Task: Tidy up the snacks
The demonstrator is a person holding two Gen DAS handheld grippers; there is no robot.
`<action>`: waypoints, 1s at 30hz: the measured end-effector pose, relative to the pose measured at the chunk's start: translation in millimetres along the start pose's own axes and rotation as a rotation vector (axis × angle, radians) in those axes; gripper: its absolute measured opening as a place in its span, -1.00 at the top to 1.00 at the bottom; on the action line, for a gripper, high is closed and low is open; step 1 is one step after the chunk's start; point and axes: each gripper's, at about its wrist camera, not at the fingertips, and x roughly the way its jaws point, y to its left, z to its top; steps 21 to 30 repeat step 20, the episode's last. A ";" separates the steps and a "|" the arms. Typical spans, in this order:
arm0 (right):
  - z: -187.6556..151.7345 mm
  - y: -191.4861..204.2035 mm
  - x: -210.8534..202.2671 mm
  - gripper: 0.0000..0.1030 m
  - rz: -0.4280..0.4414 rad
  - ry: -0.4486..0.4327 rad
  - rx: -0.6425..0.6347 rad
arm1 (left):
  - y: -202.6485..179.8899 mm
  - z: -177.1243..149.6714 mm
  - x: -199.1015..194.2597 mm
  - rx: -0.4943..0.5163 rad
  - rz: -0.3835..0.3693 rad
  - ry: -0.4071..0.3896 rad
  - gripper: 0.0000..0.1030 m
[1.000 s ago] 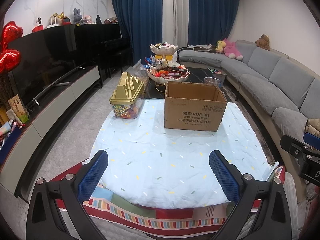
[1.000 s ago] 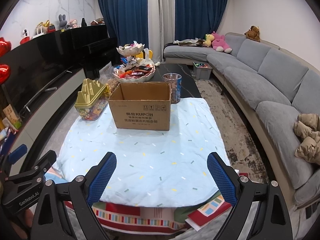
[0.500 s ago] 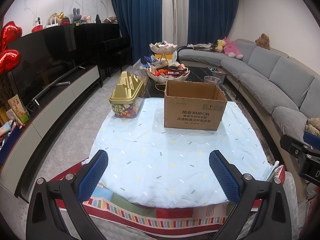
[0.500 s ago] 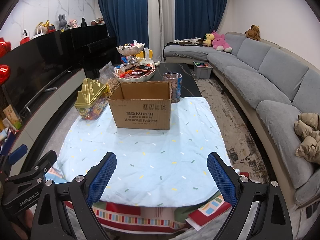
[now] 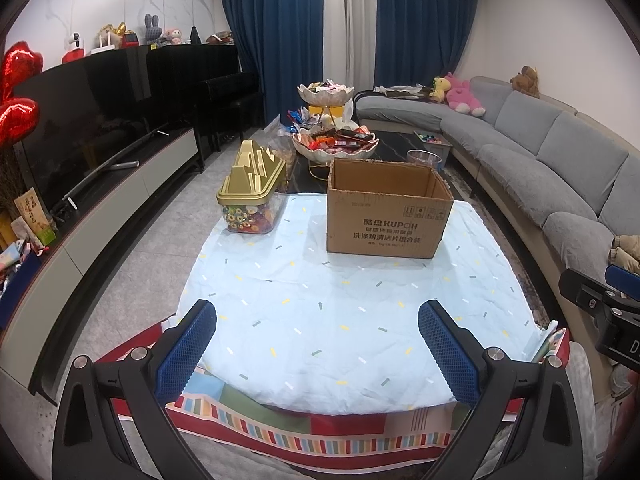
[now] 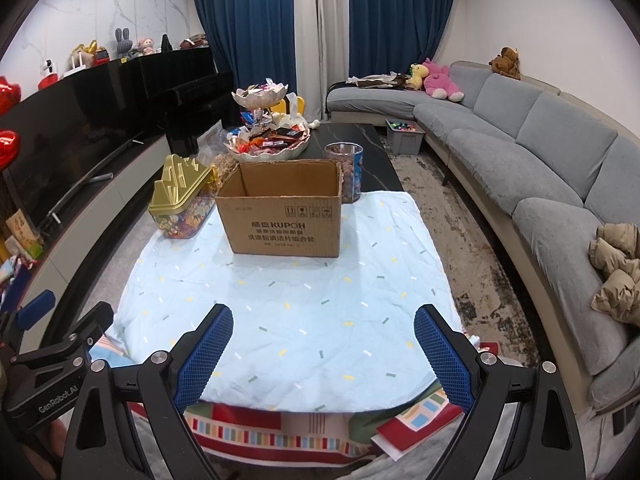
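Left wrist view: cardboard box [image 5: 386, 208] sits well beyond both spread, empty grippers [image 5: 318, 350] [image 6: 323, 354] (candy tub [image 5: 252, 196] beside it).

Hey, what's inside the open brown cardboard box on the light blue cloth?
Only bare inner walls show in the open brown cardboard box; its front wall hides the floor, so the contents are unknown. Behind it stand a clear jar of brown snacks and a tiered white snack dish.
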 end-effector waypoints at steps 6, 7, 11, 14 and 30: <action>1.2 -0.6 -0.4 -0.81 -0.001 0.000 0.001 | 0.1 0.4 0.0 0.000 0.000 0.000 -1.00; 1.4 -0.8 -0.4 -0.81 0.000 0.000 0.002 | 0.0 0.1 0.0 0.001 -0.001 0.001 -1.00; 1.1 -0.7 -0.4 -0.81 0.000 0.000 0.002 | 0.0 -3.4 -2.0 0.003 -0.001 0.003 -1.00; 1.8 -1.2 -0.5 -0.81 0.000 0.001 0.002 | 0.2 -1.1 -1.4 0.002 -0.001 0.002 -1.00; 2.2 -1.6 -0.6 -0.81 0.000 0.002 0.003 | -1.4 -4.0 -1.0 0.006 -0.004 -0.001 -1.00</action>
